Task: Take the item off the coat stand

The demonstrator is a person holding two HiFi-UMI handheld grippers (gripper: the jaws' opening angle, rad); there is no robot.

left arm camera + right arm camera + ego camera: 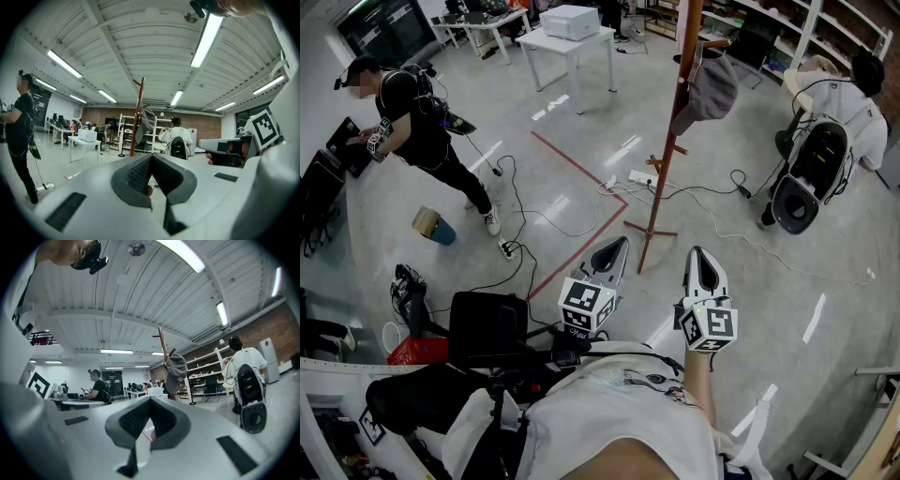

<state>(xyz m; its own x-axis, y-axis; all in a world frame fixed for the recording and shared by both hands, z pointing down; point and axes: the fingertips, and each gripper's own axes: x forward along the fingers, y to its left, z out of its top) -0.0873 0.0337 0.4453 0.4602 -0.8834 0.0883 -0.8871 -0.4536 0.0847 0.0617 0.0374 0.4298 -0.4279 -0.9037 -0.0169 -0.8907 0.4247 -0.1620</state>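
Note:
A brown wooden coat stand (667, 150) rises from the floor ahead of me, and a grey cap (711, 89) hangs from one of its upper pegs. Both grippers are held low, well short of the stand. My left gripper (619, 246) points toward the stand's base, its jaws shut with nothing in them. To its right, my right gripper (700, 255) is also shut and empty. In the left gripper view the stand (139, 117) and cap (147, 121) stand far beyond the closed left gripper (151, 157). In the right gripper view the cap (177, 373) hangs above the closed right gripper (150, 400).
Cables and a power strip (642, 178) lie around the stand's feet, beside red floor tape (581, 169). A person in black (417, 122) stands at left, and another person with a backpack (820, 159) sits at right. A white table (572, 42) is at the back, and a black bag (487, 326) is near me.

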